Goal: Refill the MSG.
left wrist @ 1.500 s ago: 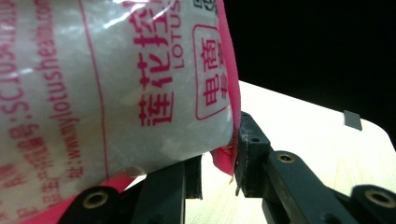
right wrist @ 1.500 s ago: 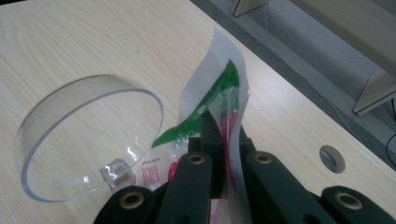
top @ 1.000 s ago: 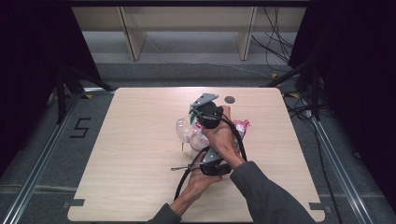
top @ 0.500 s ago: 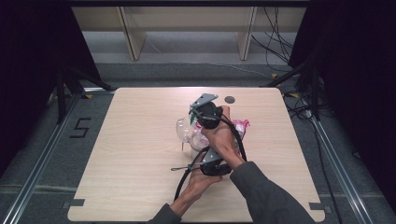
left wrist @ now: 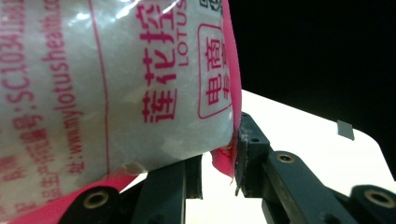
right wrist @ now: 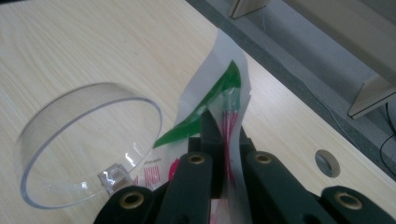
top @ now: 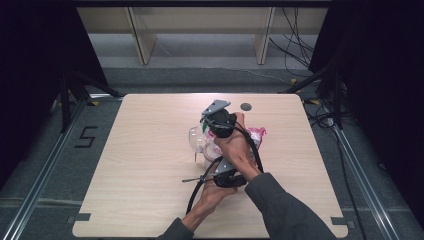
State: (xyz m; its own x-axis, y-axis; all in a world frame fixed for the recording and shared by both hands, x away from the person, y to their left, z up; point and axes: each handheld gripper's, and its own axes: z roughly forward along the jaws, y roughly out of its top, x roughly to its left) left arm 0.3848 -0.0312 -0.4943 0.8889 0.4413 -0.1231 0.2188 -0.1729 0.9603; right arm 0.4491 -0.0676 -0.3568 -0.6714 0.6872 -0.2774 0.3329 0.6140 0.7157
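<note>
Both tools clamp the bag [left wrist: 116, 84]: right tool [right wrist: 224, 140] on top edge, left tool [left wrist: 219, 158] on pink side seam; clear jar [right wrist: 88, 144] just beside.

The bag [top: 252, 136] lies on the table [top: 140, 165], with the clear container [top: 196, 139] touching its left side.

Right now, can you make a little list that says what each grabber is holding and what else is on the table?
left gripper: shut on the pink edge of the bag
right gripper: shut on the bag's white and green top corner
bag: clear plastic, pink print, white grains inside, held up between both grippers
clear container: round, open, beside the bag
table: light wood, with a small round hole at the far side
</note>
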